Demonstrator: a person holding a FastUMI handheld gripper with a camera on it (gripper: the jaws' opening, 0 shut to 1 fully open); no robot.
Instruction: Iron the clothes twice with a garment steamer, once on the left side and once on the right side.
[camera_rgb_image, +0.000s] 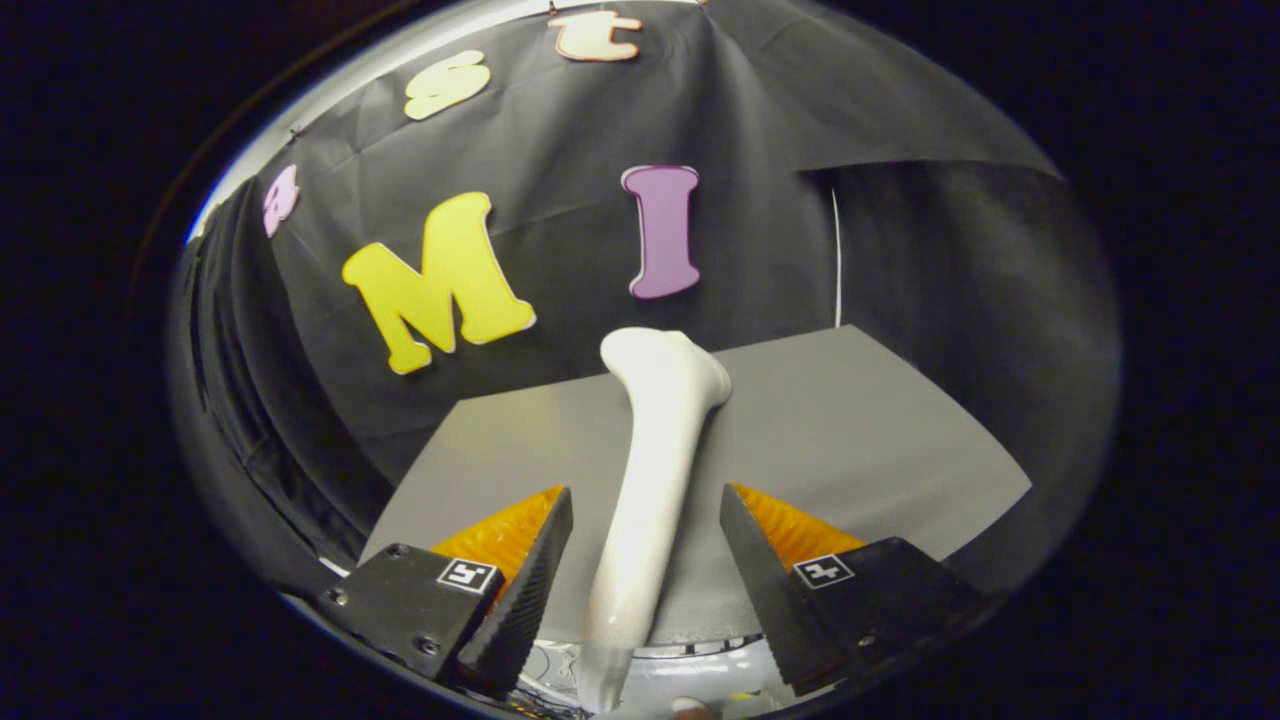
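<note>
A white garment steamer lies on the grey tabletop, its wider head pointing away towards the black back wall. Its slim handle runs back between my two fingers. My gripper stands open around the handle, with a narrow gap showing on each side, so neither the left finger nor the right finger presses on it. The near end of the handle drops below the fingers and out of sight.
The grey tabletop reaches to the black cloth wall behind and to its right edge. A thin white line runs down the wall beyond the table's far right corner. Dark folded cloth hangs to the left.
</note>
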